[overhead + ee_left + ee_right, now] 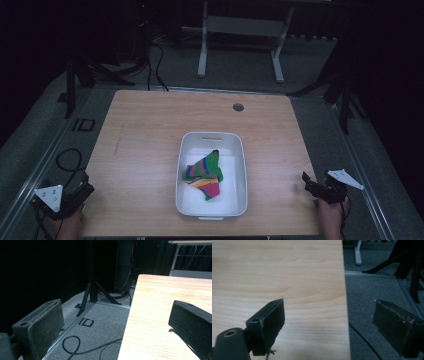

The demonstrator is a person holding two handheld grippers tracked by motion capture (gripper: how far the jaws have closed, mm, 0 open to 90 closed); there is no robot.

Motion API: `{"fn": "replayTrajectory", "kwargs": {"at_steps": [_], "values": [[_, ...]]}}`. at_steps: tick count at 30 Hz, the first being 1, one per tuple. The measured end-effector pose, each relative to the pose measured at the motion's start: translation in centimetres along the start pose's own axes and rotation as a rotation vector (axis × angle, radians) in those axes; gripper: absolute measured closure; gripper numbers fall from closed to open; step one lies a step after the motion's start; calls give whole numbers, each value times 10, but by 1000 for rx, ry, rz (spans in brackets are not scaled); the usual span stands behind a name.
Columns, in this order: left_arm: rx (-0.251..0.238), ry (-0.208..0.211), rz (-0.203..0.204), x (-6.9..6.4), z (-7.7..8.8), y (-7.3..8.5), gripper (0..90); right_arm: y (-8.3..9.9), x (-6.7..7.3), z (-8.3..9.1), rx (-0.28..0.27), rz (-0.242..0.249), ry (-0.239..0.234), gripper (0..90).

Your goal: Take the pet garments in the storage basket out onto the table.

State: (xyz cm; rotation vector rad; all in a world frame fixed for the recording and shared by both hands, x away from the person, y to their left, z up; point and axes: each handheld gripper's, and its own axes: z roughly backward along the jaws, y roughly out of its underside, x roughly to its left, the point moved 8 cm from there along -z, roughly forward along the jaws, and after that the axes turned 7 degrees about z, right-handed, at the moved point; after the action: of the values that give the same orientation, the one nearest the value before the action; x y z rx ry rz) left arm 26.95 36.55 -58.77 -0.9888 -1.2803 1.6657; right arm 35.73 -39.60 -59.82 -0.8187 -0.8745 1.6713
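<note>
We hold the left gripper [75, 196] at seven o'clock and the right gripper [316, 187] at four, jaws apart and empty; reaching the striped multicoloured cloth [204, 174] in the white plastic tub [181, 165] likely comes next.

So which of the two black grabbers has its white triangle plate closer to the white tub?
The right gripper: its triangle plate sits somewhat nearer the white plastic tub than the left gripper's plate.

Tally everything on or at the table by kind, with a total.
White bin: 1
Multicoloured striped cloth, lying in the bin: 1
Handheld grippers, left gripper and right gripper, both open and empty: 2
Total: 4
</note>
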Motion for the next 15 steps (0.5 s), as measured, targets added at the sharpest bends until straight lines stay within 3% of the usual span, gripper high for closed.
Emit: {"fn": "replayTrajectory", "kwargs": {"at_steps": [5, 8, 10, 15], "values": [[0, 4, -1, 0, 0, 0, 4, 1, 2, -2, 30, 15, 4, 125], [7, 7, 5, 0, 0, 0, 4, 2, 6, -3, 41, 10, -67, 125], [8, 9, 7, 0, 0, 0, 4, 2, 6, -4, 50, 7, -84, 125], [7, 10, 10, 1, 0, 0, 4, 7, 13, -3, 92, 38, -204, 127]]}}
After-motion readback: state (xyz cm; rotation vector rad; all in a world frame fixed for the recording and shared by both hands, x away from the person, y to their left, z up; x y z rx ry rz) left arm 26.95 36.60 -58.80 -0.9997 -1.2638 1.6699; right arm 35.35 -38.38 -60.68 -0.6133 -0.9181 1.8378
